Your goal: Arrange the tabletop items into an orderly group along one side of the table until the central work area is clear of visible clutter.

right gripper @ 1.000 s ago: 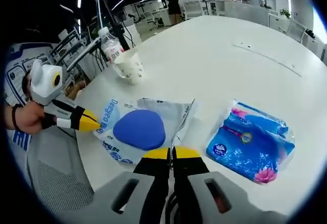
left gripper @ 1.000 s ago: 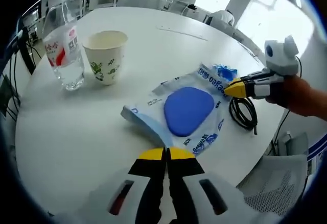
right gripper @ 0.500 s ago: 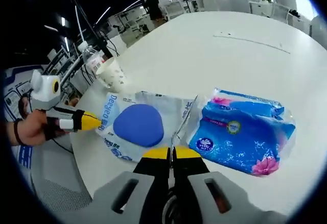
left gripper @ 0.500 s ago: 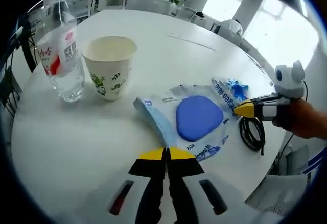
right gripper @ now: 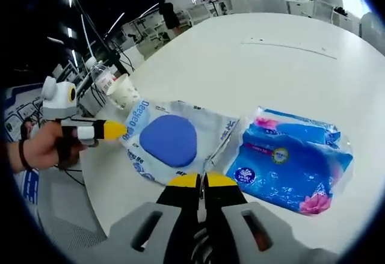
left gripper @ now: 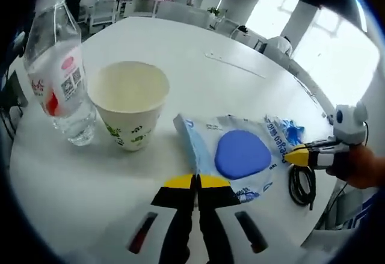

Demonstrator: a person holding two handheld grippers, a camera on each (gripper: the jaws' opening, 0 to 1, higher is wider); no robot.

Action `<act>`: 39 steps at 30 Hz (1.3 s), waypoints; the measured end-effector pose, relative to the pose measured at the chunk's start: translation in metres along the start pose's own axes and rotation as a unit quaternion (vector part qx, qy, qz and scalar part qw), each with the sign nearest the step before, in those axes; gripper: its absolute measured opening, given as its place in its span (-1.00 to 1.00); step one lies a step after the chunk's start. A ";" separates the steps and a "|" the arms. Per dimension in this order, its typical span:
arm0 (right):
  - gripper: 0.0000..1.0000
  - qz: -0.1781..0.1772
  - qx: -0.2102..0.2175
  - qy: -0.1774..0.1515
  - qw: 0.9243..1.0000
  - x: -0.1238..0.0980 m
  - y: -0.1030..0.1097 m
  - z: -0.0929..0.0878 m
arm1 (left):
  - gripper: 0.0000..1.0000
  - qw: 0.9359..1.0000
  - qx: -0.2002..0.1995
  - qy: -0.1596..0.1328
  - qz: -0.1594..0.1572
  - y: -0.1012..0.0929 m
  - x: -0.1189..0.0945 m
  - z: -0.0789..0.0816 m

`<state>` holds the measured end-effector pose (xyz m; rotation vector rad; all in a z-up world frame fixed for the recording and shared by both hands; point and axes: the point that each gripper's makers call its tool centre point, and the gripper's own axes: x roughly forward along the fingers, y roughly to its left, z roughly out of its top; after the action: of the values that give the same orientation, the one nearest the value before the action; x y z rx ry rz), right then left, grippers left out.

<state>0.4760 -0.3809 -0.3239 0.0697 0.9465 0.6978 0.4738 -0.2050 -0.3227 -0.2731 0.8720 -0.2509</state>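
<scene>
Left gripper view: both jaws clenched on wipes pack (left gripper: 237, 156) edges.

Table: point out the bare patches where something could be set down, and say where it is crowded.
Free: the broad white table beyond the blue tissue pack and wet-wipes pack, toward the far edge. Also the strip in front of the paper cup and water bottle. Crowded: the near edge, where both packs touch, with a black cable beside them.
</scene>
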 end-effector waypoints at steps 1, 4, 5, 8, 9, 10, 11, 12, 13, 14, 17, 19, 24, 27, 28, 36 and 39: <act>-1.00 0.001 0.001 0.000 1.000 0.001 0.001 0.001 | -1.00 1.000 -0.003 -0.001 0.001 0.001 0.001 0.001; -1.00 0.002 0.003 -0.001 1.000 0.005 0.002 0.004 | -1.00 1.000 -0.013 -0.007 0.005 0.005 0.002 0.006; -1.00 0.002 0.003 -0.002 1.000 0.006 0.002 0.006 | -1.00 1.000 -0.015 -0.009 0.006 0.006 0.003 0.008; -1.00 0.004 0.003 -0.003 1.000 0.010 0.004 0.010 | -1.00 0.999 -0.034 -0.016 0.013 0.011 0.004 0.012; -1.00 0.004 0.003 -0.003 1.000 0.011 0.004 0.011 | -1.00 0.999 -0.040 -0.017 0.015 0.012 0.005 0.013; -1.00 0.004 0.003 -0.004 1.000 0.012 0.004 0.012 | -1.00 0.999 -0.045 -0.018 0.016 0.013 0.006 0.015; -1.00 0.004 0.003 -0.004 1.000 0.013 0.004 0.013 | -1.00 0.998 -0.051 -0.022 0.018 0.015 0.006 0.017; -1.00 0.004 0.003 -0.004 1.000 0.014 0.004 0.014 | -1.00 0.998 -0.052 -0.023 0.019 0.015 0.007 0.018; -1.00 0.004 0.002 -0.005 1.000 0.014 0.004 0.015 | -1.00 0.998 -0.054 -0.025 0.020 0.016 0.007 0.020; -1.00 0.004 0.002 -0.005 1.000 0.014 0.004 0.015 | -1.00 0.998 -0.054 -0.026 0.020 0.015 0.007 0.021; -1.00 0.003 0.005 -0.007 1.000 0.016 0.001 0.018 | -1.00 0.998 -0.052 -0.028 0.023 0.016 0.009 0.022; -1.00 0.003 0.007 -0.007 1.000 0.016 0.000 0.019 | -1.00 0.998 -0.055 -0.028 0.023 0.017 0.010 0.022; -1.00 0.002 0.008 -0.011 1.000 0.016 0.000 0.018 | -1.00 0.999 -0.041 -0.027 0.024 0.017 0.011 0.021; -0.98 0.004 0.010 -0.012 1.000 0.016 -0.001 0.018 | -1.00 0.999 -0.035 -0.027 0.026 0.018 0.012 0.022; -0.98 0.003 0.012 -0.013 1.000 0.015 -0.001 0.018 | -1.00 0.999 -0.030 -0.027 0.027 0.018 0.012 0.023; -0.93 -0.002 0.017 -0.028 0.999 0.005 -0.002 0.019 | -0.87 0.998 -0.043 -0.034 0.024 0.024 0.004 0.022; -0.89 0.000 0.024 -0.037 0.999 0.000 -0.001 0.020 | -0.76 0.998 -0.049 -0.040 0.014 0.024 -0.001 0.022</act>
<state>0.4919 -0.3771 -0.3120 0.1373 0.8919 0.6680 0.4929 -0.1797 -0.3166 -0.3597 0.8097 -0.1710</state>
